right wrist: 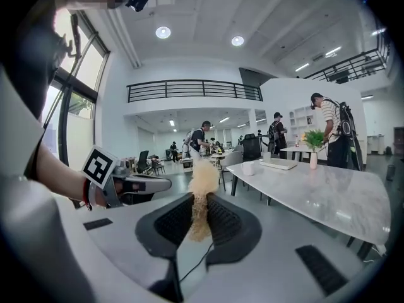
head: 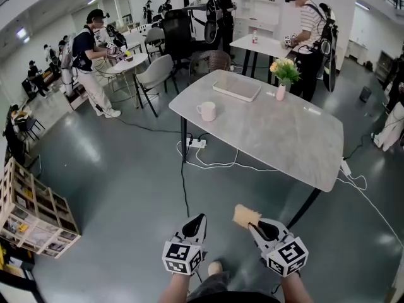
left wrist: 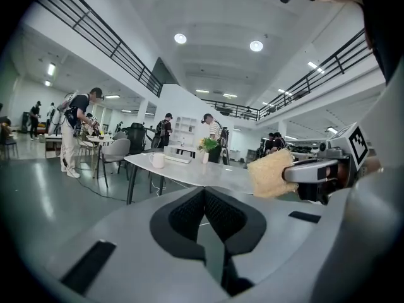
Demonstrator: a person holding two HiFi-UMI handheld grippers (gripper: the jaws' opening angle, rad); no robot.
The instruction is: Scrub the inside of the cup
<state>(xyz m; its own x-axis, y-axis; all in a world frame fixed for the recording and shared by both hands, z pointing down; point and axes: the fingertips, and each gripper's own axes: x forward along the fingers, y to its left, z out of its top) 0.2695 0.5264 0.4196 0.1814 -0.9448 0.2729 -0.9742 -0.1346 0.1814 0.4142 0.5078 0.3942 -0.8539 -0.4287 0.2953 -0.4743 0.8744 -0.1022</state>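
Right hand-held gripper (right wrist: pixel 201 202) pinches a tan sponge (right wrist: pixel 203 174).

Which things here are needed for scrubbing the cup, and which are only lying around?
Needed: white handled mug; tan rough sponge in the right tool.
Lying around: white rectangular tray; pink vase of flowers; white power strip.

L hand-held gripper (head: pixel 199 219) jaws closed, empty — R hand-held gripper (head: pixel 254 226) clamped on sponge (head: pixel 245 215), both pointing fwd.
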